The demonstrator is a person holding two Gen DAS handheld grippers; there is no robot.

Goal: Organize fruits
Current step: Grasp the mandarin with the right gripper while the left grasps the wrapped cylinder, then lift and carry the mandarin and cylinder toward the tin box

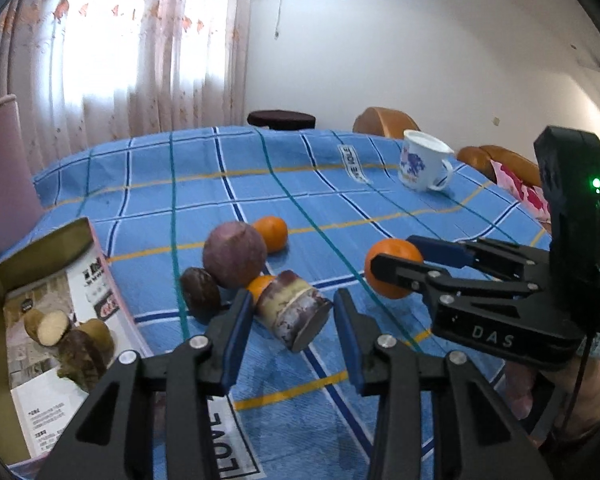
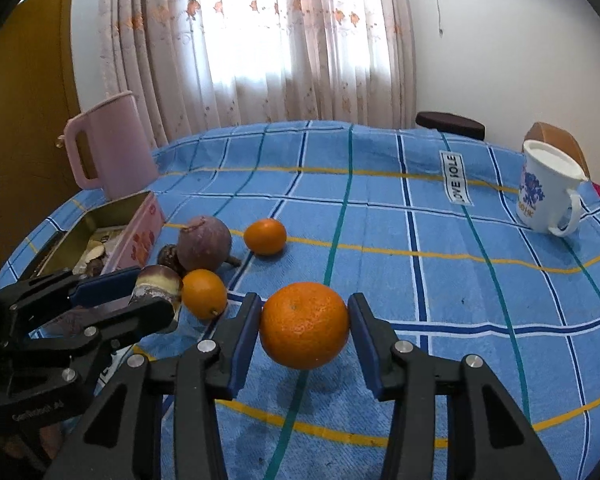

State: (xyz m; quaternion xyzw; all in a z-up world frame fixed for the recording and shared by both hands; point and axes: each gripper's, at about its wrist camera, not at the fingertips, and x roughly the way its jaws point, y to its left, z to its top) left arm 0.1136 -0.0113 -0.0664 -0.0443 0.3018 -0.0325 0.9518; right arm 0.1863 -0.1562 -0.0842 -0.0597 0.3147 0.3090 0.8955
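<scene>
Left wrist view: my left gripper [image 1: 292,316] has its blue pads on either side of a cut sugarcane piece [image 1: 294,312] and appears to be holding it, tilted, above the blue checked tablecloth [image 1: 380,216]. At the left edge a tin box [image 1: 40,248] already holds 2 or 3 cane pieces, so sorting has begun. On the cloth wait a round purple fruit [image 1: 234,254], a dark passion fruit [image 1: 200,292] touching it and 2 small oranges [image 1: 271,233], 1 half hidden behind the cane.

Right wrist view: my right gripper [image 2: 304,326] is closed on a large orange [image 2: 304,326], bright, dimpled, stem end facing the lens, its shadow on the cloth beneath suggesting it is lifted. A white mug [image 2: 548,196] stands far right, a pink jug [image 2: 112,144] behind the tin. By my judgement most fruit is still unsorted.
</scene>
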